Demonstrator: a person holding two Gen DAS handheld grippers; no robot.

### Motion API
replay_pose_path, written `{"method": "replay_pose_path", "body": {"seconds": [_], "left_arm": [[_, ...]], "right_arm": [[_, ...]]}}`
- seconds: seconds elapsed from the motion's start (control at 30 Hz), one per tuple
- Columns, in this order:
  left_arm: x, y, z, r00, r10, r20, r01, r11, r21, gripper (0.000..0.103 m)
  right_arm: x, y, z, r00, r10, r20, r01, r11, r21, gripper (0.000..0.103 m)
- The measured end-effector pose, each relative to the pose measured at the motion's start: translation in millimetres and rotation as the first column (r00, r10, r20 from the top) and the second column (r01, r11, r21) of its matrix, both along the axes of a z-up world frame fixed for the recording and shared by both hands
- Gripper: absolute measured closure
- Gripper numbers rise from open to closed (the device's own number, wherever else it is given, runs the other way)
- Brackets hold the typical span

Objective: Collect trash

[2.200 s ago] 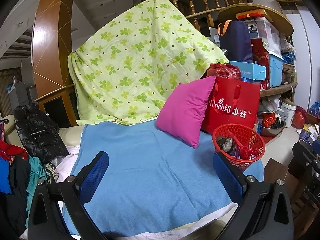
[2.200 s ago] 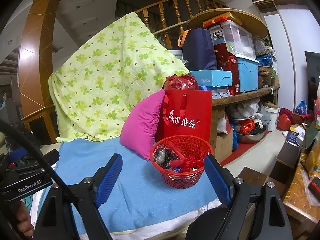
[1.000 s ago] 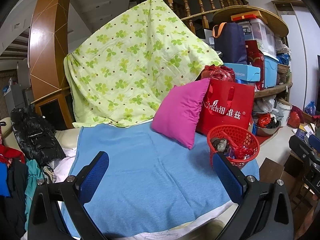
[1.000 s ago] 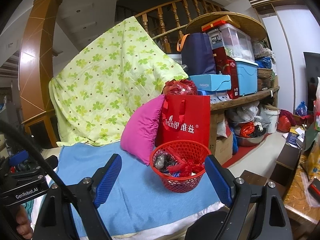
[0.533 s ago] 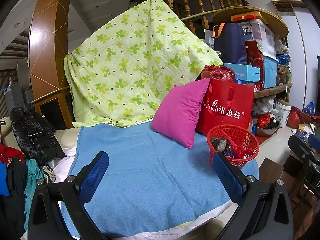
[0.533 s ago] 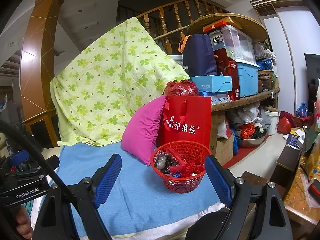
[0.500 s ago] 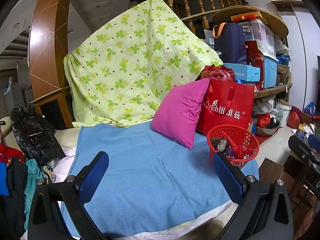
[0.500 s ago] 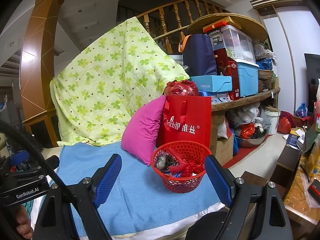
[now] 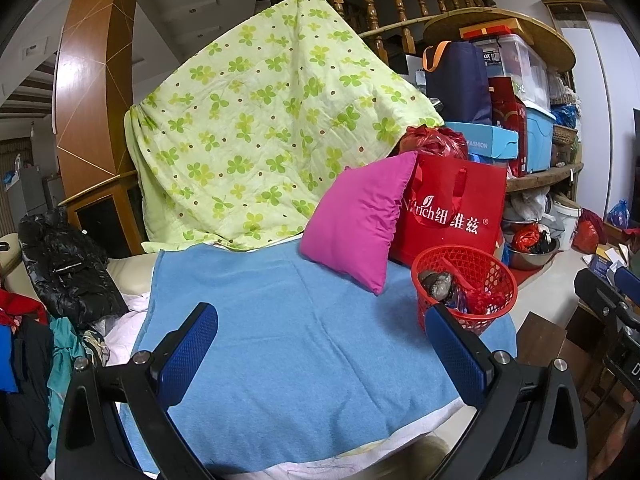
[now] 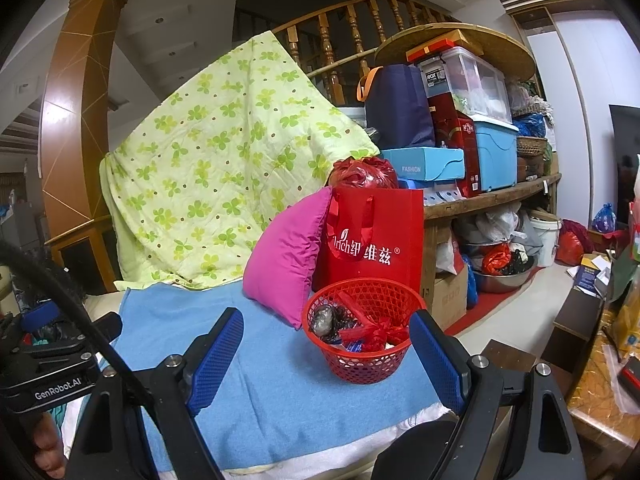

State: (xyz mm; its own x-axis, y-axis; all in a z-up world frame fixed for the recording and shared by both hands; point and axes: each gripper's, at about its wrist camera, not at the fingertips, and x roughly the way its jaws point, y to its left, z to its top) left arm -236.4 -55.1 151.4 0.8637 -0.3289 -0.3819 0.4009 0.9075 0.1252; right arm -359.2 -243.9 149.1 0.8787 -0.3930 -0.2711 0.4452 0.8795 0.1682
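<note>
Left wrist view, basket: on the far right edge of the blue towel (image 9: 280,344), the red basket (image 9: 466,284) stands upright with crumpled trash (image 9: 438,284) inside, a place where both hands can reach it.
Left wrist view, backdrop: a pink pillow (image 9: 356,216) leans against a red shopping bag (image 9: 452,208) just behind the basket; a green clover quilt (image 9: 260,132) hangs from the stair rail.
Left wrist view, gripper: the left gripper (image 9: 320,356) hangs over bare towel, jaws spread wide, nothing between them; I judge it idle, with no loose trash showing on the towel.
Left wrist view, change: against the oldest picture the pillow and basket sit a little further left and lower; since half a second ago, nothing differs.
Right wrist view, basket: the same basket (image 10: 364,328) sits just ahead, nearer the right finger, holding a grey wad (image 10: 323,319) and red wrappers (image 10: 376,334).
Right wrist view, gripper: the right gripper (image 10: 328,364) also stands wide apart and empty, aimed at the basket, probably ready to lift it or drop more in.
Right wrist view, other hand: the left tool's body and a bit of the person's hand (image 10: 46,444) show at lower left.
Right wrist view, change: the framing matches the earlier pictures but for a slight shift.
</note>
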Motion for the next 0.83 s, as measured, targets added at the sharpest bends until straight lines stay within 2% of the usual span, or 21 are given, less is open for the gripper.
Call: {"method": "replay_pose_path", "body": {"seconds": [0.57, 0.73, 0.83], "left_arm": [[2.9, -10.6, -1.3, 1.0, -0.016, -0.008, 0.016, 1.0, 0.001, 0.0], [15.9, -13.3, -5.6, 0.999, -0.032, -0.014, 0.032, 0.999, -0.018, 0.0], [38.3, -9.2, -11.6, 0.999, -0.021, -0.046, 0.019, 0.999, -0.038, 0.0]], "right_arm": [[11.0, -3.3, -10.8, 1.0, -0.01, 0.01, 0.01, 1.0, -0.001, 0.016], [31.9, -11.8, -10.6, 1.0, -0.01, -0.004, 0.01, 1.0, 0.002, 0.016], [52.1, -14.3, -15.2, 1.0, 0.017, -0.021, -0.017, 1.0, 0.004, 0.016]]}}
